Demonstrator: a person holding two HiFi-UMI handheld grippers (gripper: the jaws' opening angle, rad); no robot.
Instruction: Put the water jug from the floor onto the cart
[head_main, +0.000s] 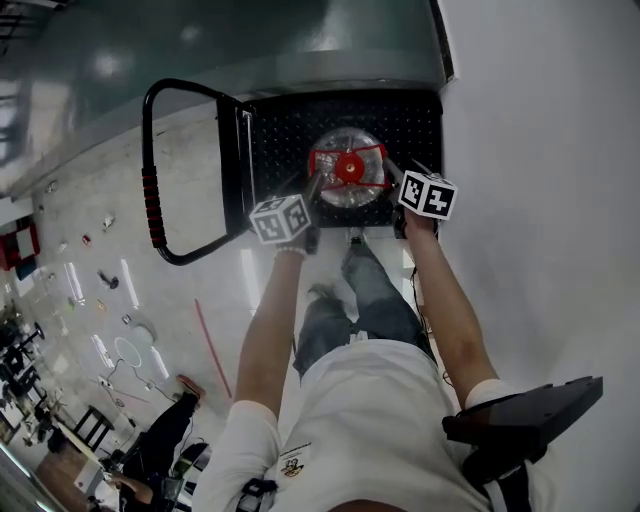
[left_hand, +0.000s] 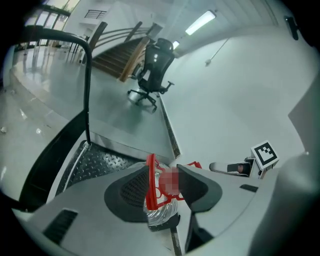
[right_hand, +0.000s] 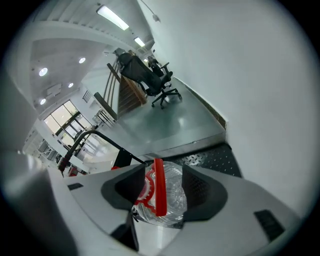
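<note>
2 grippers, left (left_hand: 167, 182) and right (right_hand: 162, 187): jaws of each stood apart, red carry handle (right_hand: 158, 187) between them but unpressed, nothing held. Release judged best finished by drawing both straight back, so no pad snags the handle. 1 water jug (head_main: 348, 168): stood upright on the cart (head_main: 270, 130) deck, long axis vertical, cap pointing up.

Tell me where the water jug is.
In the head view, the water jug sits upper centre on the cart, between the left gripper and the right gripper.
</note>
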